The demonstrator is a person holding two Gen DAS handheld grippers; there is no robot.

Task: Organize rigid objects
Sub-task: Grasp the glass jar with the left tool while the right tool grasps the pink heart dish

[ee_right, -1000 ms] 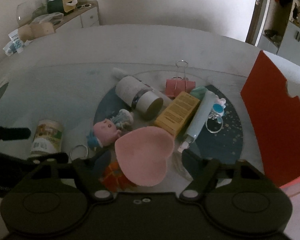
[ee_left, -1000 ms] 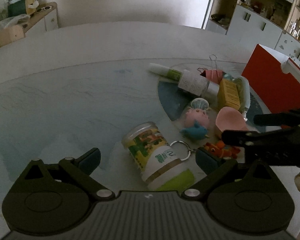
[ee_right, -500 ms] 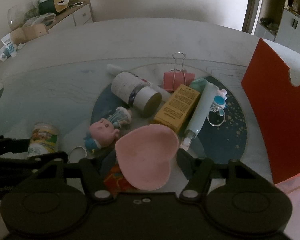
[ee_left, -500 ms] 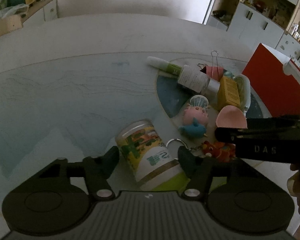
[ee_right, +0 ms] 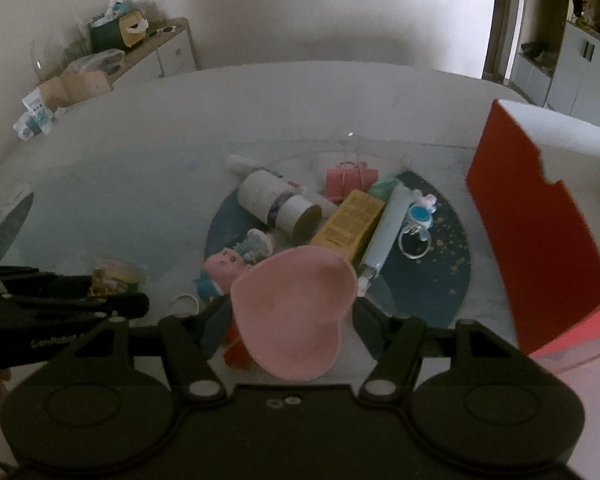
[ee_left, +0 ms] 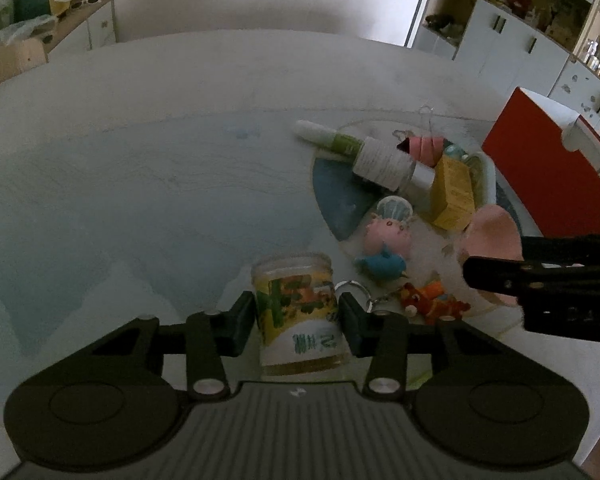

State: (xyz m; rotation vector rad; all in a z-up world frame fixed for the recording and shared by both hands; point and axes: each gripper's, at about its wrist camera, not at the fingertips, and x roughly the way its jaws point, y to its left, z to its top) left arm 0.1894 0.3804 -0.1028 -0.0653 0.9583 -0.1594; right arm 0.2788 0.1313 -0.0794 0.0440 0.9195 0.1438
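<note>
The left tongs (ee_left: pixel 298 320) are closing on the small jar (ee_left: pixel 298 312), pads against both its sides, near the surface's (ee_left: pixel 140 200) front edge; wide bare surface lies to its left; the right tongs (ee_right: pixel 288 316) hold the pink heart (ee_right: pixel 292 312) above the clutter on the blue mat (ee_right: pixel 440 280); the red box (ee_right: pixel 536 240) walls off the right.

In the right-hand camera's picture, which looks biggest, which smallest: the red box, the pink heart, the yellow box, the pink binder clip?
1. Red box
2. Pink heart, though it sits nearest the camera, which inflates it
3. Yellow box
4. Pink binder clip, farthest back, so its real size is unsure
</note>
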